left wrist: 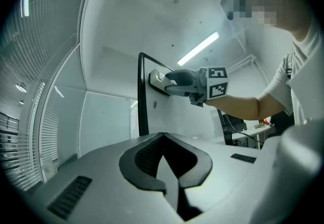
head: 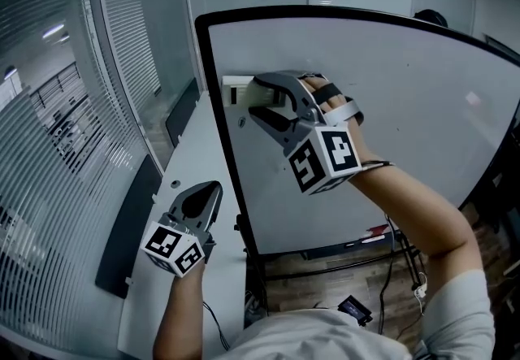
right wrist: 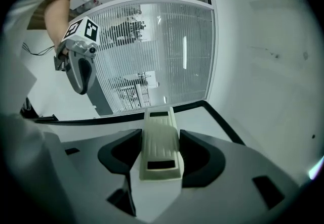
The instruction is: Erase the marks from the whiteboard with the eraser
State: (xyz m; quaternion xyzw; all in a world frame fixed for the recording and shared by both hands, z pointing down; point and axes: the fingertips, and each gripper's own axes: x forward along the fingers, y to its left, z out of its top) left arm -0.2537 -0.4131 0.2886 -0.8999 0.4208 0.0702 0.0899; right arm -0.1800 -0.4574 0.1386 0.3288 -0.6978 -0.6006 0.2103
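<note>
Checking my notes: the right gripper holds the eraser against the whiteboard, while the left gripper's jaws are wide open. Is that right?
Not quite. The jaws of the left gripper are together with nothing between them, as the left gripper view shows. The right gripper does hold the eraser against the whiteboard.

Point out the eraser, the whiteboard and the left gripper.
eraser (right wrist: 161, 142): right gripper view, its top face.
whiteboard (head: 422, 98): head view, bare white surface.
left gripper (head: 214, 186): head view, tip of its closed jaws.
</note>
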